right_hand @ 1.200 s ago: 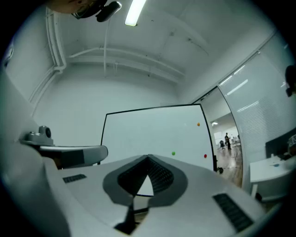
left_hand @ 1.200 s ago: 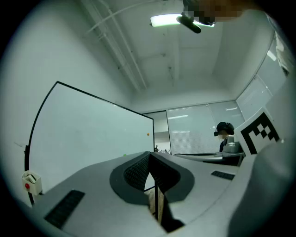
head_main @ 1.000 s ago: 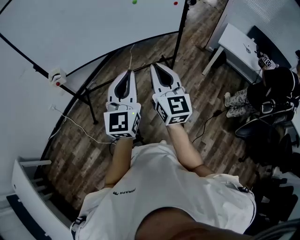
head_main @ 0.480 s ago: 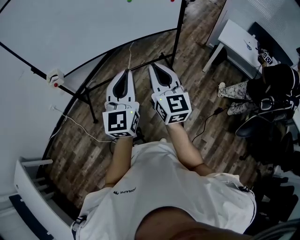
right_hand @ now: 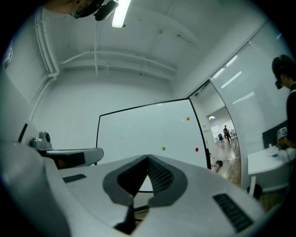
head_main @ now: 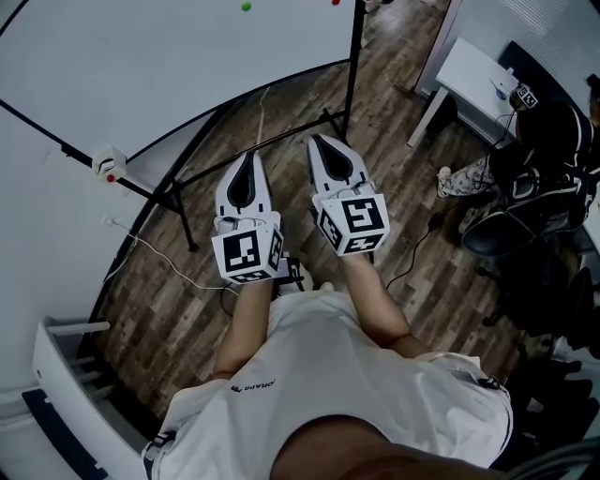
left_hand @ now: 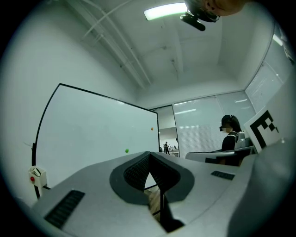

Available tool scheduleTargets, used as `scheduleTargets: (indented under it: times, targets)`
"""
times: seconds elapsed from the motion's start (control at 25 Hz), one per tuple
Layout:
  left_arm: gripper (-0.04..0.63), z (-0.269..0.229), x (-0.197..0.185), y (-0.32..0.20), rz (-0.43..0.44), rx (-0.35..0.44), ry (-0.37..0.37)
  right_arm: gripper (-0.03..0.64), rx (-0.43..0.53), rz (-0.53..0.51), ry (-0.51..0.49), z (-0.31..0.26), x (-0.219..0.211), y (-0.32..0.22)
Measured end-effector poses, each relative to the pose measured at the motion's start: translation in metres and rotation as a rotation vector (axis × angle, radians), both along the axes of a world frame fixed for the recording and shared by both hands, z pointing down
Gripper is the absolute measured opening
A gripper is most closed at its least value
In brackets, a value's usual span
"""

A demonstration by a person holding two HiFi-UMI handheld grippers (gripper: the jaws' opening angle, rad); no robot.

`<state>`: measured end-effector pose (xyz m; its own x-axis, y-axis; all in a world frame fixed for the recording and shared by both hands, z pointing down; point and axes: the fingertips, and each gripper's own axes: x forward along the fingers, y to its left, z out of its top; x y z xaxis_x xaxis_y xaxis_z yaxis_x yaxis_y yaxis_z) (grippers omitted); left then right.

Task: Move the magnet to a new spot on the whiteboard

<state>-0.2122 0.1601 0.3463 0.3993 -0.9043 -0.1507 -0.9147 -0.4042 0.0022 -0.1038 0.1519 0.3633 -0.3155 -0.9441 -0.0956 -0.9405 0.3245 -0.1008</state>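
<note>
The whiteboard [head_main: 141, 56] stands ahead on a black stand. A green magnet [head_main: 246, 6] and a red magnet [head_main: 335, 2] sit near the top edge of the head view. My left gripper [head_main: 246, 156] and right gripper [head_main: 322, 140] hang side by side over the wooden floor, well short of the board, both shut and empty. The left gripper view has its closed tips [left_hand: 149, 154] below the green magnet [left_hand: 126, 150] and an orange magnet [left_hand: 151, 128]. Past the right gripper's closed tips [right_hand: 148, 158] I see the green magnet [right_hand: 163, 148], the red magnet [right_hand: 196, 149] and the orange magnet [right_hand: 188, 118].
The stand's black legs [head_main: 352, 75] cross the floor just beyond the grippers. A small white box with a red dot [head_main: 110, 161] hangs at the board's lower edge, with a cable [head_main: 159, 258] trailing below. A white desk [head_main: 478, 80] and a seated person [head_main: 544, 159] are at the right.
Both grippers have drawn a little back toward my body and lower, still shut. The board and its magnets have shifted slightly in the head view.
</note>
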Motion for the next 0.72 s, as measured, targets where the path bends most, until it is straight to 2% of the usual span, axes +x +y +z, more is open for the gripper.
scheduleTargets:
  times: [0.28, 0.72]
  targets:
    - [0.002, 0.011, 0.02, -0.032, 0.006, 0.006, 0.005, 0.012, 0.011, 0.001, 0.021, 0.007, 0.013, -0.028]
    - [0.002, 0.016, 0.051, -0.156, -0.024, 0.006, 0.026, 0.012, 0.023, -0.017, 0.058, 0.008, 0.045, -0.147]
